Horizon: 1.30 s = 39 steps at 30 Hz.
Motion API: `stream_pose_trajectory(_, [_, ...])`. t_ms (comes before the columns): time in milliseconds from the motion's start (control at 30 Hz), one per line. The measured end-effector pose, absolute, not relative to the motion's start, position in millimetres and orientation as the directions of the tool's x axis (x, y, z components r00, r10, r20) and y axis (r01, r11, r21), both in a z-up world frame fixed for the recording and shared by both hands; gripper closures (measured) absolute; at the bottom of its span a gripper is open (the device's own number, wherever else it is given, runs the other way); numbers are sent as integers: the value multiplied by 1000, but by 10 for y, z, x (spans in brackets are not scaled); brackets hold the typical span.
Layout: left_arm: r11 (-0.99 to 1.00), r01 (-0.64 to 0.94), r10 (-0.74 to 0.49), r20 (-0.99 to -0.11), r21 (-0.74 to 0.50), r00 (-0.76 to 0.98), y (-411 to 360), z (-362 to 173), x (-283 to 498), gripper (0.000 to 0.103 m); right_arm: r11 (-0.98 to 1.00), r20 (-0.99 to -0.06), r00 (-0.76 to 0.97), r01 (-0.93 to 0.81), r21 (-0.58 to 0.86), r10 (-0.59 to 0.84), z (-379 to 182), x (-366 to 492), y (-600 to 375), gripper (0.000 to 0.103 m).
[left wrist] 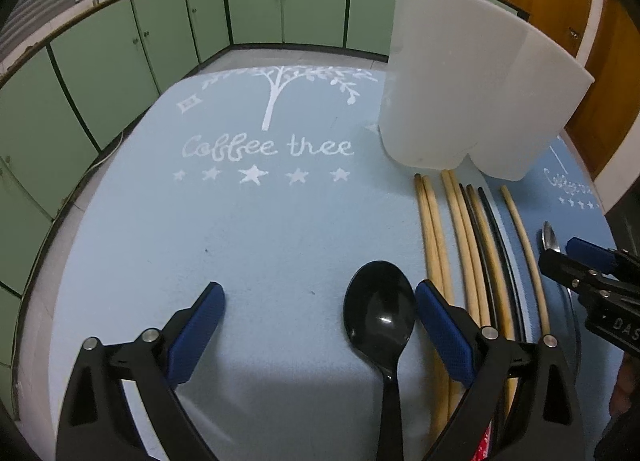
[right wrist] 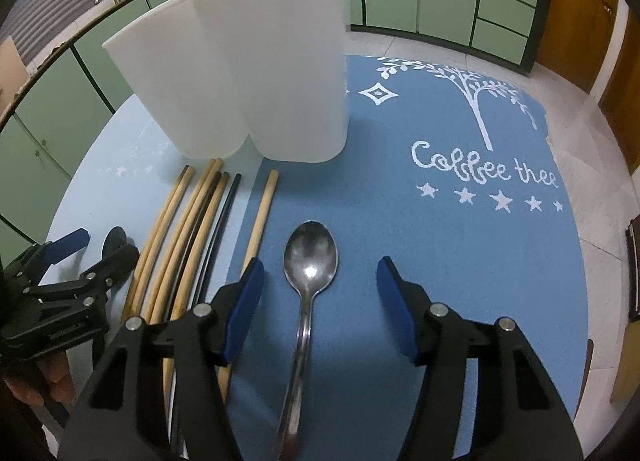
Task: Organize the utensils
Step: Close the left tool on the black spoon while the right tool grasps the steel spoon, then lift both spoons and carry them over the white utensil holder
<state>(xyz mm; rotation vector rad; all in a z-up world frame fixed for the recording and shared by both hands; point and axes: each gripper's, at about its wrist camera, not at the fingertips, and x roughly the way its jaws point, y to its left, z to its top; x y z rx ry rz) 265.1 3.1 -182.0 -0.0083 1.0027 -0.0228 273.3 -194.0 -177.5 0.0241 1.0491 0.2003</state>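
Note:
A black plastic spoon (left wrist: pixel 380 311) lies on the light blue mat between the open fingers of my left gripper (left wrist: pixel 320 301), close to the right finger. A metal spoon (right wrist: pixel 310 257) lies on the darker blue mat between the open fingers of my right gripper (right wrist: pixel 320 281). Several wooden and black chopsticks (left wrist: pixel 460 237) lie side by side between the two spoons; they also show in the right wrist view (right wrist: pixel 192 229). A white two-compartment holder (left wrist: pixel 472 85) stands upright behind them; it also shows in the right wrist view (right wrist: pixel 248 69). Neither gripper holds anything.
Two blue "Coffee tree" mats (left wrist: pixel 248 201) (right wrist: pixel 460 229) cover the round table. Green cabinets (left wrist: pixel 120 41) line the room behind. The right gripper shows at the right edge of the left wrist view (left wrist: pixel 580 261), the left gripper at the left edge of the right wrist view (right wrist: pixel 76 261).

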Motion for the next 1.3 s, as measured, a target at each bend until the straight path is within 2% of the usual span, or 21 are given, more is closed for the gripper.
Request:
stream_pose_trajectory(133, [1000, 22, -25, -841, -16, 541, 16, -1812, 2651, 12, 982, -861, 478, -156, 109, 172, -1770, 2762, -1898, 49])
stream_pose_trajectory(200, [999, 27, -36, -841, -26, 539, 22, -1793, 2653, 21, 982, -864, 474, -153, 107, 168, -1766, 2766, -1890, 52])
stream_pose_trajectory(333, [998, 50, -63, -844, -43, 533, -1, -1768, 2643, 30, 985, -870, 467, -138, 106, 159, -1752, 2771, -1895, 61])
stream_pose_trajectory(367, [998, 52, -67, -843, -46, 534, -6, -1759, 2637, 37, 985, -872, 464, -137, 104, 156, -1751, 2778, -1900, 69])
stream_pose_trajectory(433, [997, 55, -71, -840, -49, 538, -14, -1739, 2627, 52, 986, -875, 462, -135, 95, 147, -1760, 2800, -1904, 75])
stream_pose_trajectory(500, [996, 67, -90, -840, -64, 535, -16, -1715, 2624, 70, 985, -874, 459, -132, 111, 160, -1761, 2801, -1929, 75])
stream_pose_trajectory(667, [989, 86, -150, -822, -123, 549, 23, -1639, 2564, 70, 974, -849, 479, -140, 177, 223, -1702, 2694, -2010, 75])
stream_pose_trajectory(1300, [982, 151, -188, -603, -113, 776, -35, -948, 2079, 70, 946, -635, 702, -214, 244, 323, -963, 2220, -2351, 76])
